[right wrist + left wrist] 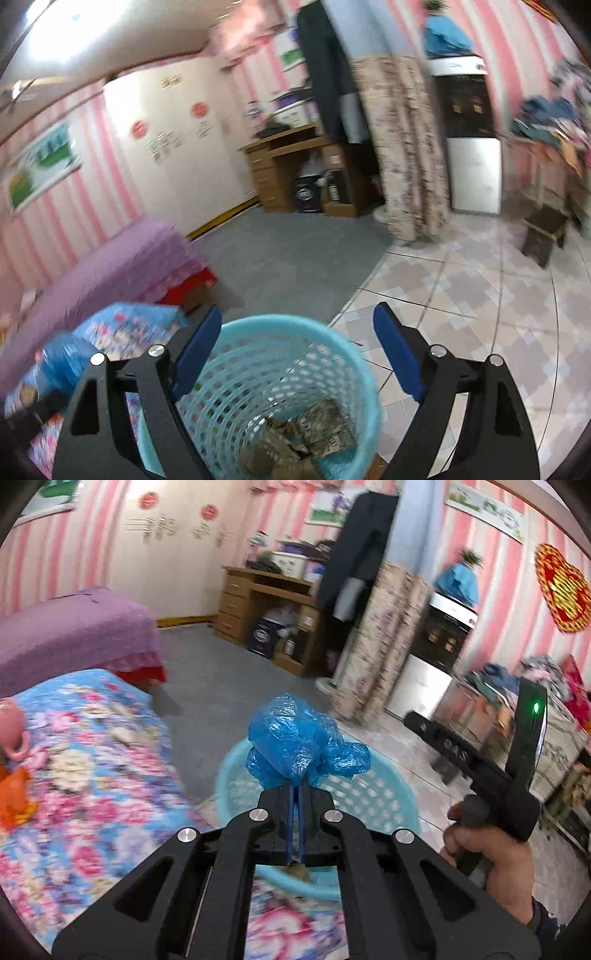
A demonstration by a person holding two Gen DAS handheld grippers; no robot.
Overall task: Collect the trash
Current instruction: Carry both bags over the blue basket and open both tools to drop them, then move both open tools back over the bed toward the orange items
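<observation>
My left gripper is shut on a crumpled blue plastic bag and holds it above the near rim of a light blue mesh waste basket. My right gripper is open and empty, its blue pads either side of the same basket, just above it. Crumpled paper trash lies at the basket's bottom. The blue bag shows blurred at the left of the right wrist view. The right gripper, held in a hand, also shows in the left wrist view.
A floral-covered surface lies left of the basket with an orange and pink toy on it. A purple-covered bed stands behind. A wooden desk, a curtain and a water dispenser stand across the floor.
</observation>
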